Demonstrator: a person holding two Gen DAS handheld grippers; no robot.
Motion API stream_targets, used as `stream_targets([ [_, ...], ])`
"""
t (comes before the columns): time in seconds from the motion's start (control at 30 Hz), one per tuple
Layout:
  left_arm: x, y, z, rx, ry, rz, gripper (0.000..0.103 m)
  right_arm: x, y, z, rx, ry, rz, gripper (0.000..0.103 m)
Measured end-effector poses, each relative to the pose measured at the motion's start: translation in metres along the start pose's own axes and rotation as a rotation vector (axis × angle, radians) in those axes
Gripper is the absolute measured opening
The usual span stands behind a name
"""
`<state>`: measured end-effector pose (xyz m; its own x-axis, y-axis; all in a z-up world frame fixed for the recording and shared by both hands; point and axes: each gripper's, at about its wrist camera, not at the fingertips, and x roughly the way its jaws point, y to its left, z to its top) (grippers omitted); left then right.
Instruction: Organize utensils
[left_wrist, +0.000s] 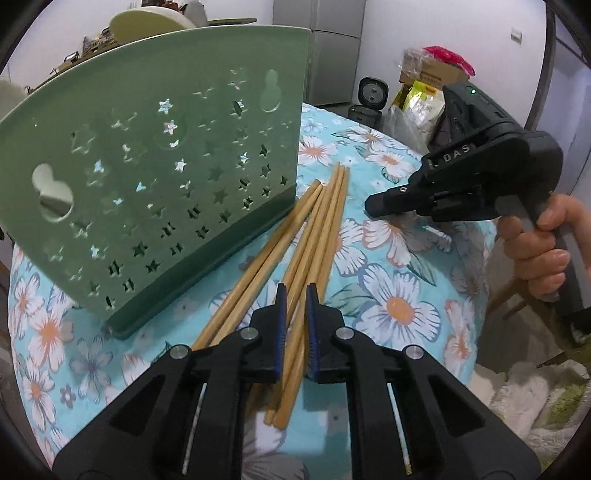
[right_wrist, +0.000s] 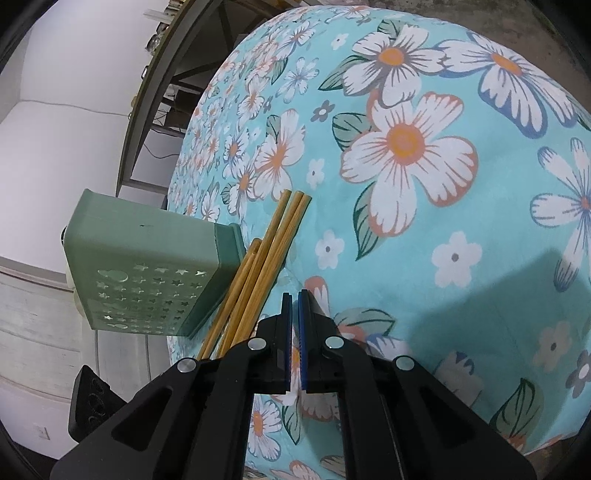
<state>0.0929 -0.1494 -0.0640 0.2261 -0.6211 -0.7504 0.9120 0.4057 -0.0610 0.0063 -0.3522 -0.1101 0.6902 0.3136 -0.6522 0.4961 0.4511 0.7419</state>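
Several wooden chopsticks (left_wrist: 317, 229) lie in a loose bundle on the floral tablecloth, beside a green utensil holder (left_wrist: 155, 177) with star-shaped holes. My left gripper (left_wrist: 295, 295) is narrowly open, its pads on either side of one chopstick near the bundle's near end. My right gripper (left_wrist: 373, 205) hovers shut and empty to the right of the chopsticks, held by a hand. In the right wrist view the right gripper (right_wrist: 294, 299) is shut above the cloth, with the chopsticks (right_wrist: 273, 240) and the holder (right_wrist: 147, 273) to its left.
The round table (right_wrist: 424, 147) carries a blue floral cloth. Beyond its far edge stand a rice cooker (left_wrist: 371, 98), bags and a box (left_wrist: 424, 85). A shelf frame (right_wrist: 155, 92) stands behind the table.
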Motion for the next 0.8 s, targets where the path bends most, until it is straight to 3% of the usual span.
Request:
stream_targets([
  [0.23,0.015,-0.004,0.010,0.018,0.012,-0.019,0.010,-0.001,-0.002,-0.002,-0.006,0.002,0.001,0.003],
  [0.4,0.028,-0.003,0.014,0.002,0.049,-0.053,0.019,0.000,-0.003,-0.002,-0.006,0.002,0.004,0.004],
  [0.8,0.027,-0.003,0.014,-0.089,0.080,-0.116,0.012,-0.001,-0.003,-0.002,0.005,0.002,0.014,0.004],
])
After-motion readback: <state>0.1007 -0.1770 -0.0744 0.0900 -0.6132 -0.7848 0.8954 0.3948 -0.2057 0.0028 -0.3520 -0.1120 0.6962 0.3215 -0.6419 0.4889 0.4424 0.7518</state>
